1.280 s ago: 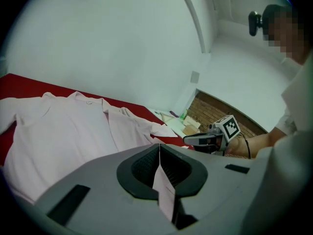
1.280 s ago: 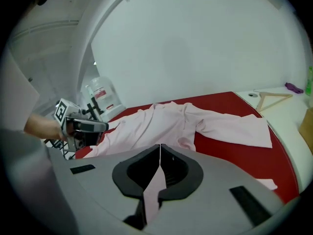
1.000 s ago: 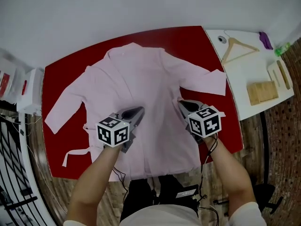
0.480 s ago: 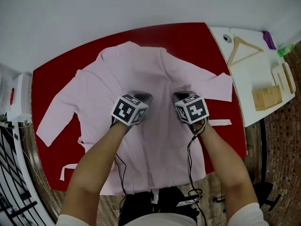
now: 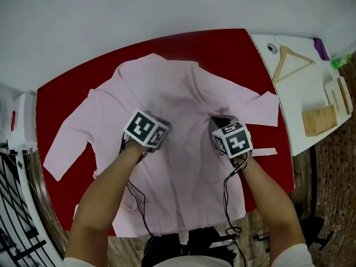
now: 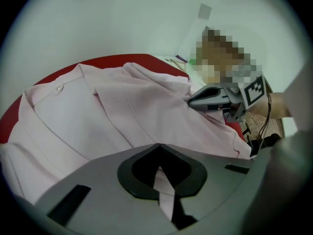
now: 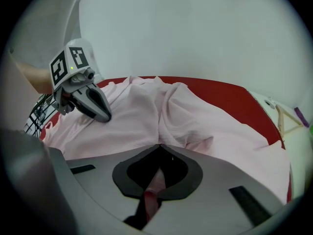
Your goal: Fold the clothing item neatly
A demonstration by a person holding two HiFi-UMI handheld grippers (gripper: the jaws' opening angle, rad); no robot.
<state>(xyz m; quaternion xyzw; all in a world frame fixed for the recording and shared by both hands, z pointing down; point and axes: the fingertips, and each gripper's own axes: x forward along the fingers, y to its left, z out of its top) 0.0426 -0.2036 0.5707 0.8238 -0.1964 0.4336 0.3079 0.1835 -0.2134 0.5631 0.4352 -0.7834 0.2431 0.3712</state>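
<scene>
A pale pink robe (image 5: 178,93) lies spread on the red table (image 5: 222,43), collar at the far side and sleeves out to both sides. My left gripper (image 5: 160,127) is shut, its tip down on the cloth left of the middle. My right gripper (image 5: 218,121) is also shut, its tip on the cloth right of the middle, where wrinkles bunch up. In the left gripper view the shut jaws (image 6: 157,145) rest against the pink fabric (image 6: 98,111), with the right gripper (image 6: 193,102) beyond. In the right gripper view folds (image 7: 195,121) gather at the jaw tip (image 7: 160,145). Whether either pinches cloth is unclear.
A loose pink belt end (image 5: 266,152) lies by the table's right edge. At the right stands a white side table (image 5: 295,93) with a wooden hanger (image 5: 292,60) and wooden blocks (image 5: 317,120). A white box (image 5: 16,121) and black wire rack (image 5: 11,204) stand at the left.
Both grippers moved from the robe's lower half toward its middle and sank onto the cloth. Their jaws stayed shut throughout.
</scene>
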